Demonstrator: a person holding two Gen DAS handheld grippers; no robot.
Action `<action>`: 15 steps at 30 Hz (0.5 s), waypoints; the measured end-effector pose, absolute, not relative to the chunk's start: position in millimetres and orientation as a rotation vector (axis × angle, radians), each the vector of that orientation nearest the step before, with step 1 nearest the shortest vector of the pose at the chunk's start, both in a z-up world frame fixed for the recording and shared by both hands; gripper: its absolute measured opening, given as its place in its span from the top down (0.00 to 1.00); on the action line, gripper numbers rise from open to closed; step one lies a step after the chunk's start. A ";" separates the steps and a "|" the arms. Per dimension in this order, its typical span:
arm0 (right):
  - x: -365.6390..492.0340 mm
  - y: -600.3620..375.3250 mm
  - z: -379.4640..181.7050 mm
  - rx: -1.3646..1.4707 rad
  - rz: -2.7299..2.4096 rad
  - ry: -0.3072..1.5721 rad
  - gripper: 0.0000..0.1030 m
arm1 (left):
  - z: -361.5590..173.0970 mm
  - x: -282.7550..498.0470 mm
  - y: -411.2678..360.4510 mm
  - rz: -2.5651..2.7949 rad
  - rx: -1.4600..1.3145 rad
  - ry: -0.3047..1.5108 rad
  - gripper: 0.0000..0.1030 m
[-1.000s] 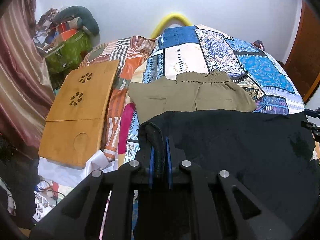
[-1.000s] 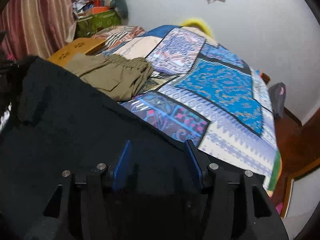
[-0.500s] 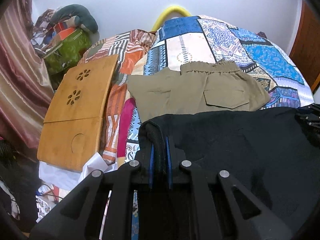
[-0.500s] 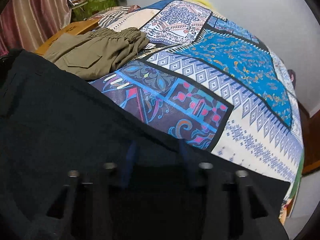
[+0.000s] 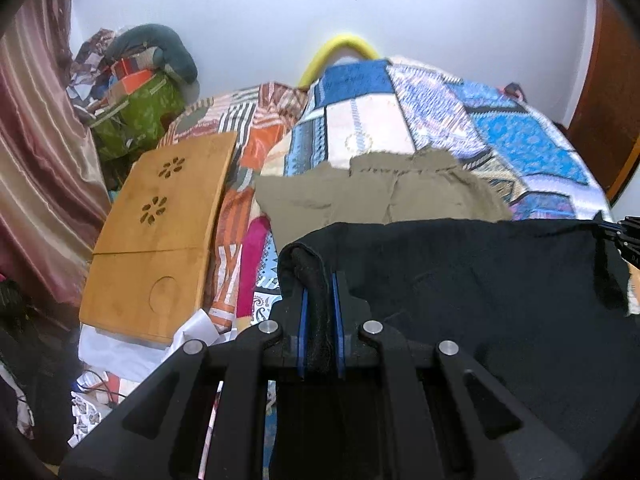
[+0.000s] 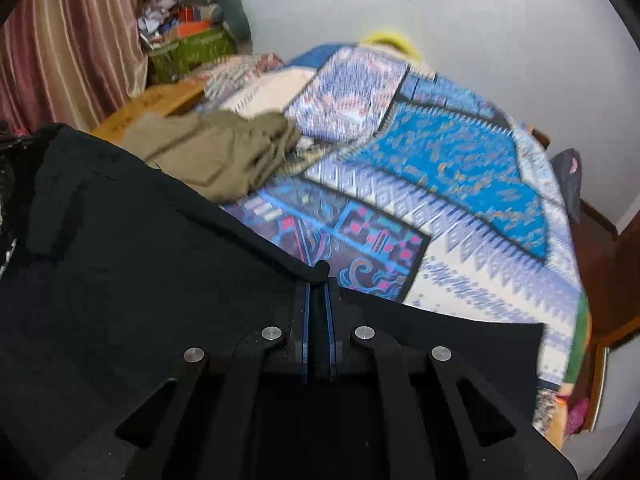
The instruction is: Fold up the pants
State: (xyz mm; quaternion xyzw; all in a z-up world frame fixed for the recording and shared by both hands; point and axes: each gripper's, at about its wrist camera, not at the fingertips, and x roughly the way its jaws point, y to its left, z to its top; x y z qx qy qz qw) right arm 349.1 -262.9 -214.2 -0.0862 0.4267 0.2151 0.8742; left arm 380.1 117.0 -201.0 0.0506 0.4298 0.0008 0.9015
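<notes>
Black pants [image 5: 480, 280] stretch between my two grippers above the near end of the bed. My left gripper [image 5: 319, 280] is shut on a thick edge of the black pants at their left end. My right gripper [image 6: 317, 284] is shut on the pants' upper edge [image 6: 160, 240], and its tip shows at the far right of the left wrist view [image 5: 624, 232]. Folded olive pants [image 5: 380, 196] lie flat on the patchwork bedspread [image 5: 520, 140] just beyond the black ones; they also show in the right wrist view [image 6: 216, 152].
A wooden lap table [image 5: 160, 236] lies on the bed's left side. A heap of bags and clothes [image 5: 140, 92] sits in the far left corner by a striped curtain [image 5: 36, 160]. A brown door [image 5: 612, 100] stands at the right.
My right gripper has gone from open to shut on the black pants' edge. Both views have tilted back up and the cloth is pulled tauter between the grippers.
</notes>
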 end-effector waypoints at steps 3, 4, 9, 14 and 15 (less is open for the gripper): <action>328.3 -266.6 -188.4 -0.174 0.448 0.852 0.95 | -184.3 361.1 112.2 -0.010 0.112 0.859 0.90; 319.5 -267.8 -180.6 -0.174 0.447 0.841 0.95 | -178.8 352.7 111.1 -0.013 0.113 0.850 0.90; 279.6 -273.7 -154.6 -0.150 0.448 0.808 0.95 | -160.6 315.8 111.4 -0.022 0.088 0.822 0.90; 237.9 -278.0 -138.8 -0.125 0.456 0.781 0.95 | -150.9 271.1 118.6 -0.030 0.059 0.803 0.90; 228.9 -278.9 -136.1 -0.118 0.458 0.776 0.95 | -150.3 263.6 119.8 -0.031 0.055 0.801 0.90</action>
